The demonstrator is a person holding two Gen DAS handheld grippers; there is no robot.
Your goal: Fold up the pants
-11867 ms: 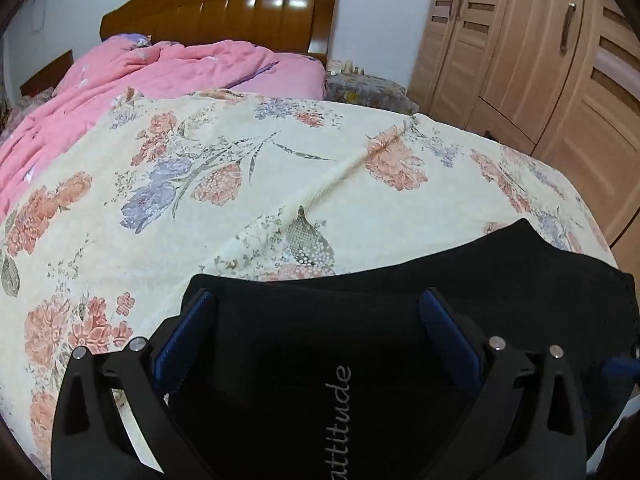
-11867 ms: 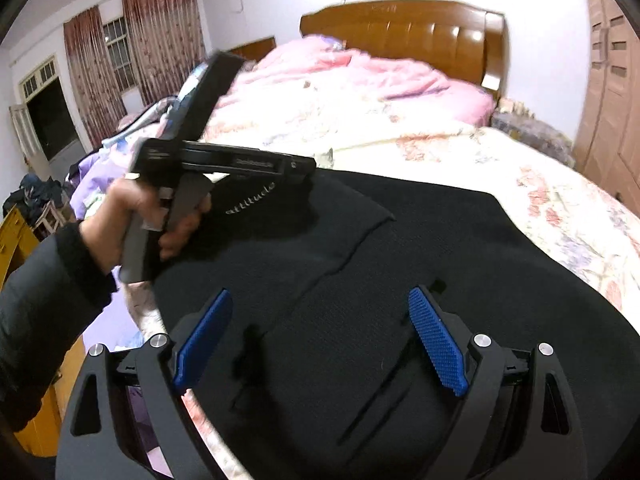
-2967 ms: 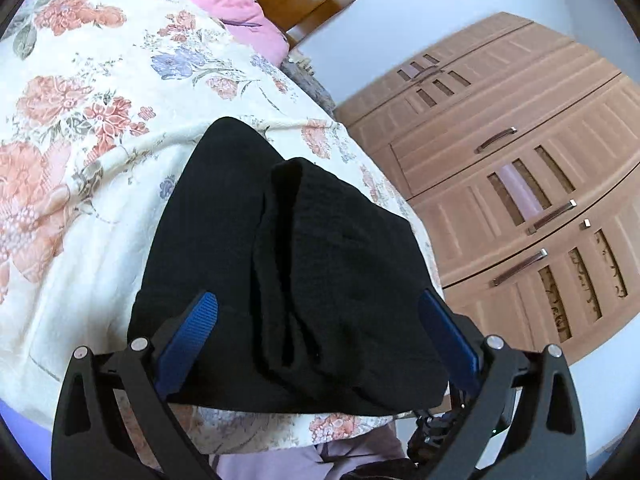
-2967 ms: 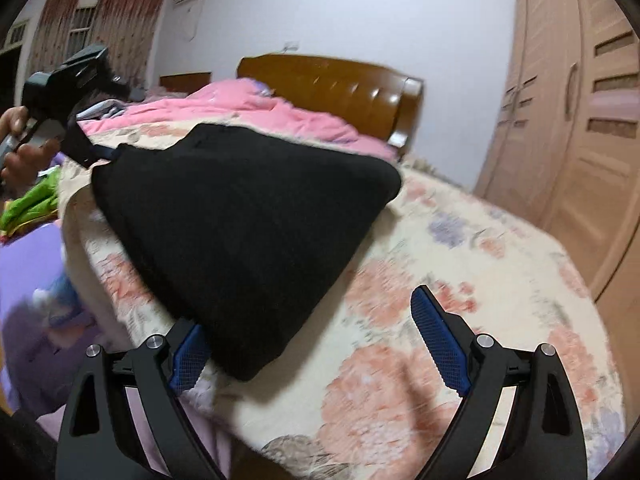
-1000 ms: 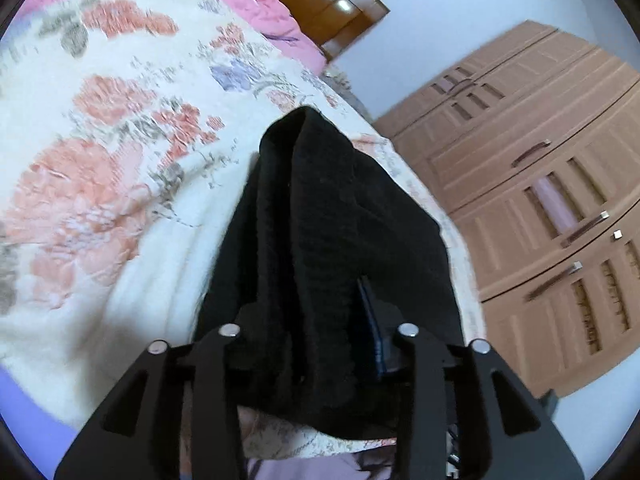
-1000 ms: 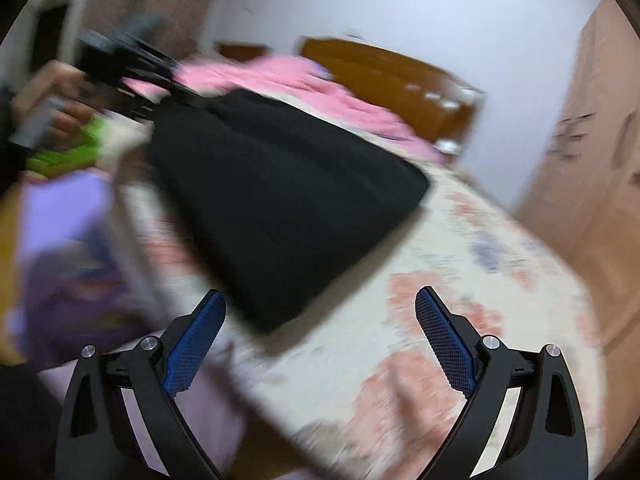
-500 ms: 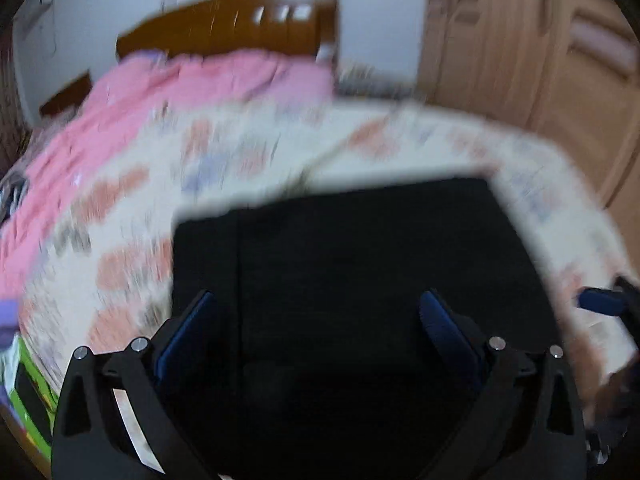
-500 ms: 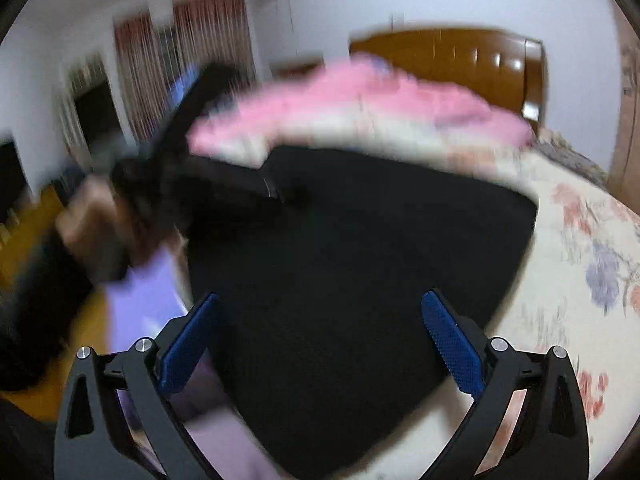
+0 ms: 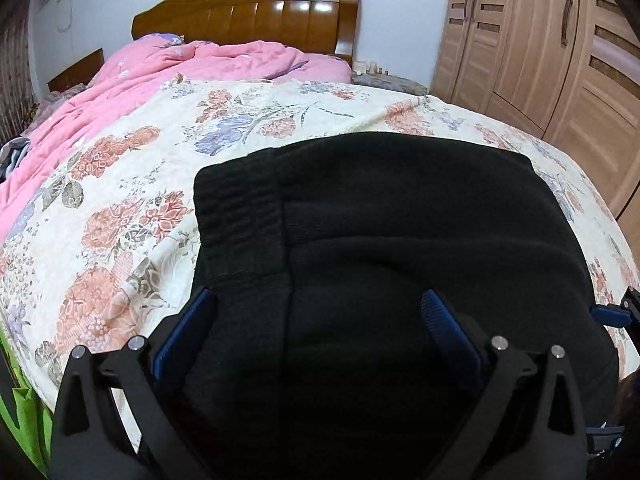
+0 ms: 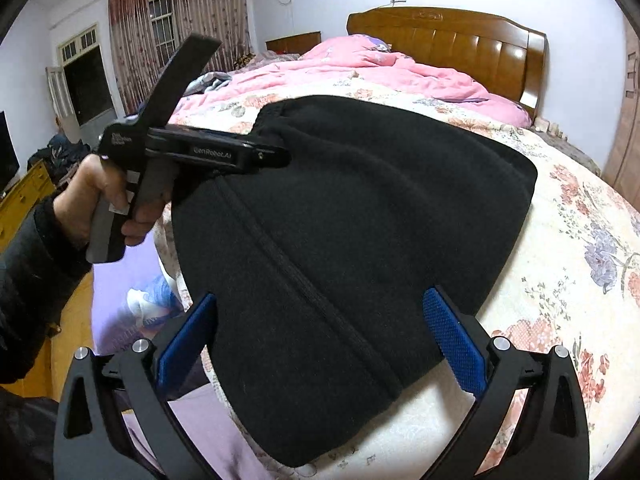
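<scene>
The black pants (image 9: 400, 208) lie folded into a compact rectangle on the floral bedspread (image 9: 120, 208), near the bed's front edge. They also show in the right wrist view (image 10: 360, 208). My left gripper (image 9: 320, 320) is open and empty, hovering over the near part of the fold. It shows from the side in the right wrist view (image 10: 276, 156), at the pants' left edge. My right gripper (image 10: 320, 328) is open and empty, just above the pants' near corner.
A pink quilt (image 9: 168, 64) and wooden headboard (image 9: 256, 12) lie at the far end of the bed. Wooden wardrobes (image 9: 560, 40) stand on the right. Purple fabric (image 10: 120, 280) hangs below the bed's edge, with a yellow cabinet (image 10: 20, 196) at the far left.
A second ago my left gripper was shut on the pants' fold; it has let go and is open above them. The pants now lie flat, and both views have settled.
</scene>
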